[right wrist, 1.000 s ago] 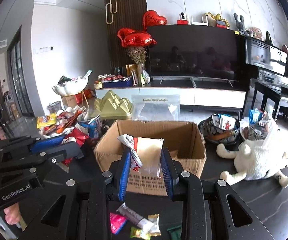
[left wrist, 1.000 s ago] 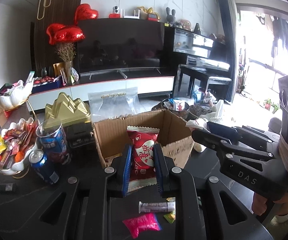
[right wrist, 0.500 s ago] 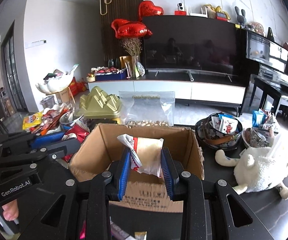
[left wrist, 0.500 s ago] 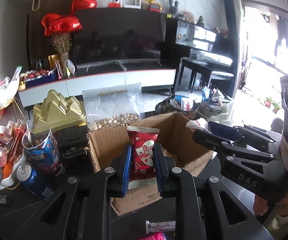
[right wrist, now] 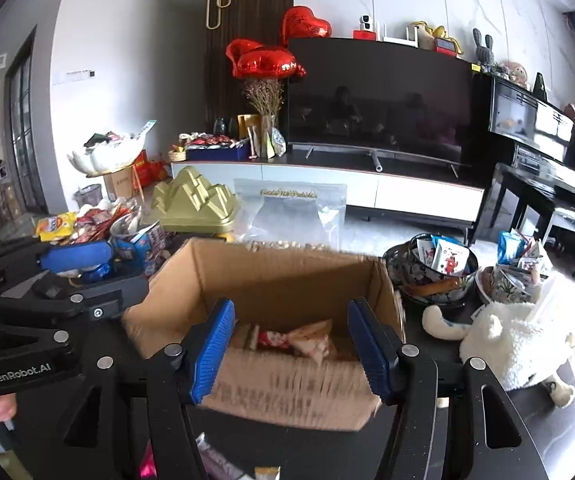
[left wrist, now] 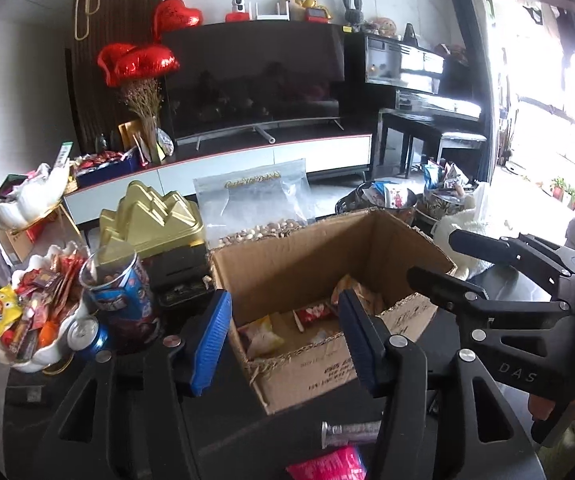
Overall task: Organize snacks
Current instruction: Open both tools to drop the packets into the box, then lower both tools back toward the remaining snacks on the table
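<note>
An open cardboard box (left wrist: 319, 248) (right wrist: 271, 276) stands on the dark table with several snack packets lying inside (left wrist: 311, 314) (right wrist: 299, 338). My left gripper (left wrist: 283, 338) is open and empty, just above the box's near edge. My right gripper (right wrist: 289, 346) is open and empty too, over the box's near wall. Each gripper shows in the other's view, the right one (left wrist: 487, 280) at the right of the left wrist view, the left one (right wrist: 47, 276) at the left of the right wrist view. A pink packet (left wrist: 327, 464) and a silver bar (left wrist: 349, 430) lie on the table in front of the box.
Left of the box are a blue snack cup (left wrist: 121, 292), a blue can (left wrist: 87, 338), a white bowl of snacks (left wrist: 31, 320) and a gold tin (left wrist: 147, 220). A clear bag of nuts (left wrist: 255, 208) stands behind. Snack bowls (right wrist: 431, 272) and a plush toy (right wrist: 515, 344) are on the right.
Both grippers moved forward over the box and opened. The red packet from the left and the white packet from the right have dropped into the box.
</note>
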The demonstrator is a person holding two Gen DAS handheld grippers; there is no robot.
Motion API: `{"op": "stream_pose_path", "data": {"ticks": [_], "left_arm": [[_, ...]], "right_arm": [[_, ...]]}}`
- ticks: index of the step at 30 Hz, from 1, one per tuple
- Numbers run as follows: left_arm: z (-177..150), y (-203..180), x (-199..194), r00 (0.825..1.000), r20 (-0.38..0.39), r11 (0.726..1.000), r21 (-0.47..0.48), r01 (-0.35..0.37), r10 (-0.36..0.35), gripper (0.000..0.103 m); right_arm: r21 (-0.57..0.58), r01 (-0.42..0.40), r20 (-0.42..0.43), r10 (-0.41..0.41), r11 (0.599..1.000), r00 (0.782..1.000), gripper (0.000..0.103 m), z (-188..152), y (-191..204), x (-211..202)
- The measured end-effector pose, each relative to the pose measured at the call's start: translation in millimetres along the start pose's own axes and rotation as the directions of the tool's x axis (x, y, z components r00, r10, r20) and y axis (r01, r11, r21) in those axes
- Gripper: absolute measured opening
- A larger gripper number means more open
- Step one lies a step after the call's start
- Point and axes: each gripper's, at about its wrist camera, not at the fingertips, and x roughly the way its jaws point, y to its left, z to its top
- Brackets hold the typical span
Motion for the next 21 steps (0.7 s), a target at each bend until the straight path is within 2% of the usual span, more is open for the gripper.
{"op": "stream_pose_path", "data": {"ticks": [8,12,17,21], "left_arm": [[-33,-6,-33,1.0,0.012,1.0,-0.028,-0.013,0.014,0.058],[-54,-9,-40,1.0,0.01,0.999,-0.052,0.005,-0.005,0.058],[-82,-12,-39,0.999,-0.029,0.995,-0.099,0.013,-0.016,0.059],[-101,-14,-26,0.995,-0.084,0.992,-0.126,0.034,-0.045,0.059]], "right_arm": [[0.015,-0.045,-0.015,0.045,0.999,0.999,0.06,-30,11,-24],[0.012,-0.061,-0.022,0.061,0.998,0.998,0.06,-44,16,-32],[0.004,-0.053,-0.011,0.053,0.999,0.999,0.06,-64,22,-42],[-0.024,-0.083,-0.042,0.082,0.996,0.996,0.06,-82,25,-34]]}}
